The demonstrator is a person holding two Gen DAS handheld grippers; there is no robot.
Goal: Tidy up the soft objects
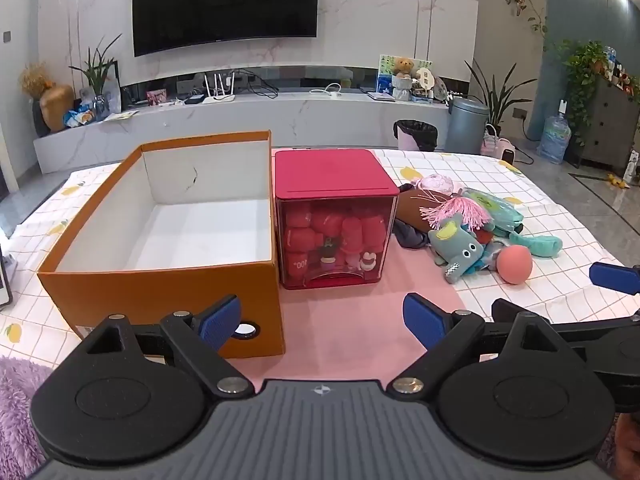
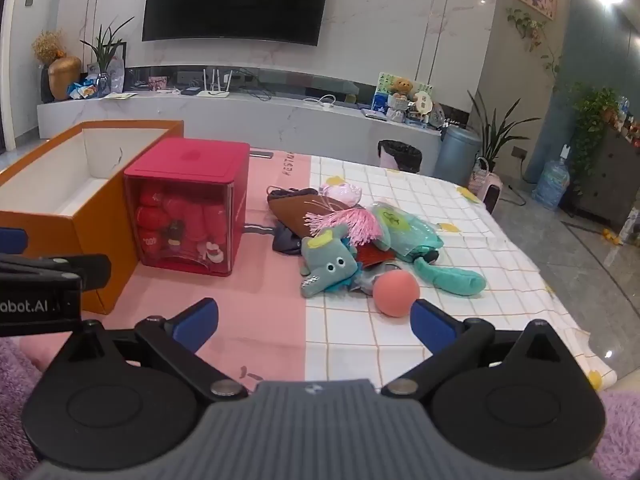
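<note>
A heap of soft toys lies on the table right of a red box: a teal plush elephant [image 1: 460, 250] [image 2: 330, 266], a pink tassel [image 1: 450, 208] [image 2: 344, 220], a teal plush piece [image 2: 450, 276], a brown fabric item [image 2: 298, 210] and a salmon ball [image 1: 515, 265] [image 2: 396, 294]. An orange cardboard box [image 1: 160, 292] [image 2: 96, 248], white inside and with nothing in it, stands at the left. My left gripper [image 1: 322, 320] hangs open before the two boxes. My right gripper [image 2: 314, 324] is open just short of the ball, nothing between its fingers.
A red-lidded clear box [image 1: 336, 216] [image 2: 188, 216] full of red plush items stands between the orange box and the heap. The table wears a pink and white checked cloth [image 2: 400, 344]. Purple fluffy fabric [image 1: 16, 400] lies at the near edge. Bins [image 1: 466, 124] stand beyond the table.
</note>
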